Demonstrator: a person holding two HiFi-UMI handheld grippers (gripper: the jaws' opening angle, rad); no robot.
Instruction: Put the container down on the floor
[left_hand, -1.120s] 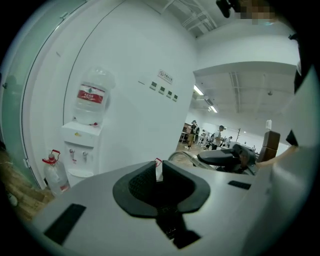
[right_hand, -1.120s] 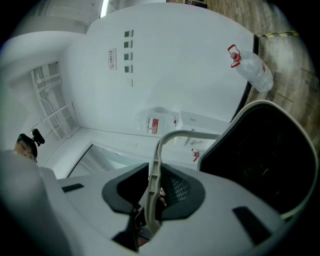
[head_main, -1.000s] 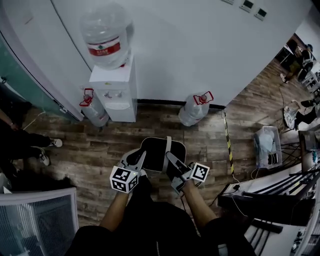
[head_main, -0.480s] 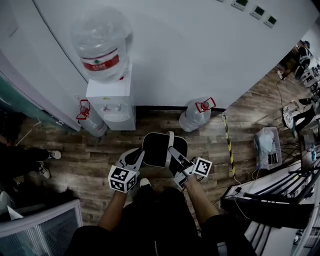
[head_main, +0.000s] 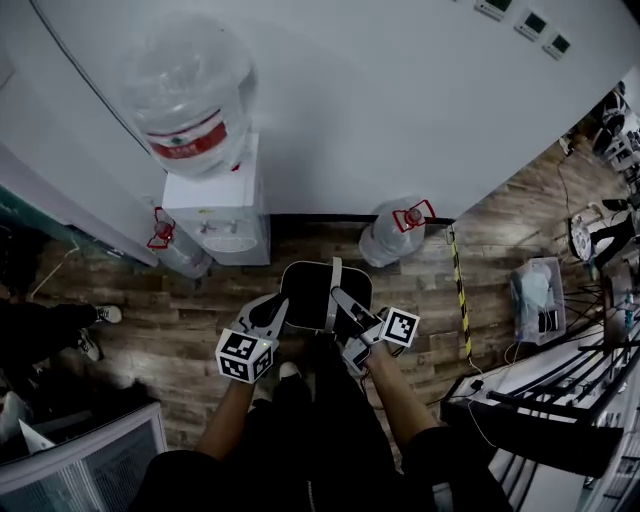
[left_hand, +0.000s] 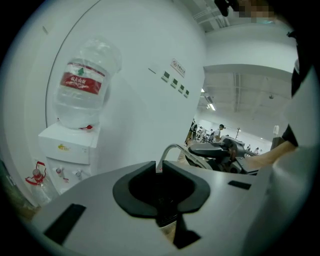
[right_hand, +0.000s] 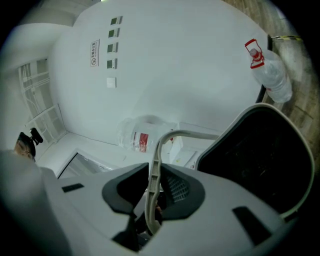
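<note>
We hold the black oval plastic container (head_main: 308, 298) above the wooden plank floor (head_main: 150, 300) at twelve o'clock, left gripper (head_main: 275, 316) pinching its nine o'clock edge, right gripper (head_main: 343, 302) clamped on its pale hoop handle (right_hand: 152, 170), to steady it.

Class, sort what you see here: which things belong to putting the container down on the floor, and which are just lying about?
In the job: container, left gripper, right gripper, floor.
Lying about: water dispenser, top bottle, left floor jug, right floor jug, clear box.
</note>
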